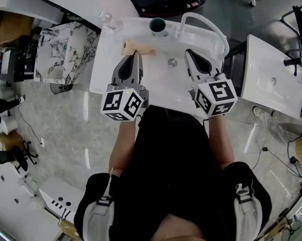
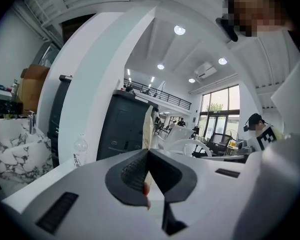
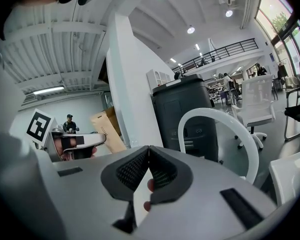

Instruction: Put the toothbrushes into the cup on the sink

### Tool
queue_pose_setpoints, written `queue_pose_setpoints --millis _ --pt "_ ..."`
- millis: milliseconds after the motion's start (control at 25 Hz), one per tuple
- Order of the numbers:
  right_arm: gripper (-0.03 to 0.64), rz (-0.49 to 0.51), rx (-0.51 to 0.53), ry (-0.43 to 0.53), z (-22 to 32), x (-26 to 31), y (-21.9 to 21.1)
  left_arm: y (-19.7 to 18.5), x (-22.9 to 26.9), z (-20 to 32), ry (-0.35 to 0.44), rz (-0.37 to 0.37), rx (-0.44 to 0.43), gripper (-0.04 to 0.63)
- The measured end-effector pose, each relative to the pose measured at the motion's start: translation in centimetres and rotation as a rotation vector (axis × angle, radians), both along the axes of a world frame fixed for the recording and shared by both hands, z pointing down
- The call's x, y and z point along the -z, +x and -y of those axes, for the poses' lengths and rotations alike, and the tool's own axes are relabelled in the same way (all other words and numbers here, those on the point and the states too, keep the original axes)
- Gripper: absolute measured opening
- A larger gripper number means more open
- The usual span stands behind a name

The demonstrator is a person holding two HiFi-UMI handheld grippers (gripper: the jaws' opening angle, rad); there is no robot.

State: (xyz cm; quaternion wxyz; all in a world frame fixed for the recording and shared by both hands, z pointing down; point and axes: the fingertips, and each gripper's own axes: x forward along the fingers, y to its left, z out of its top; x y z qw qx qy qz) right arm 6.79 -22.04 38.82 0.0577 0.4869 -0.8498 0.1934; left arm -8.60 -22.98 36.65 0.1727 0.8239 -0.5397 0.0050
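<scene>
A dark green cup (image 1: 157,25) stands on the back rim of the white sink (image 1: 156,79). A flat tan object (image 1: 139,48) lies on the sink's left ledge; whether it is the toothbrushes is too small to tell. My left gripper (image 1: 136,54) is shut with its tips at that object's near edge, and nothing shows between its fingers (image 2: 135,170). In the left gripper view (image 2: 148,151) a thin cream piece (image 2: 148,128) stands just beyond the tips. My right gripper (image 1: 189,51) hovers over the basin, right of the drain (image 1: 173,62), shut (image 3: 149,148) and holding nothing.
A white looped faucet (image 1: 207,23) arches over the sink's back right (image 3: 215,130). A clear bottle (image 1: 105,18) lies at the back left corner. A marble basin (image 1: 60,51) stands to the left, another white sink (image 1: 274,77) to the right, and a dark bin (image 3: 189,111) behind.
</scene>
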Motion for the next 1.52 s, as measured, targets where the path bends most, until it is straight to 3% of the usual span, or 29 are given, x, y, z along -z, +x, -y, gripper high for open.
queue_pose_setpoints --millis 480,1520 --pt "0.031 0.006 0.017 -0.052 2.1 -1.4 -0.4 0.3 -0.6 3.2 -0.025 0.008 -0.011 0.015" --pt "0.031 -0.064 -0.172 -0.175 5.8 -4.6 0.9 1.0 -8.4 15.2 -0.113 -0.009 -0.127 0.015"
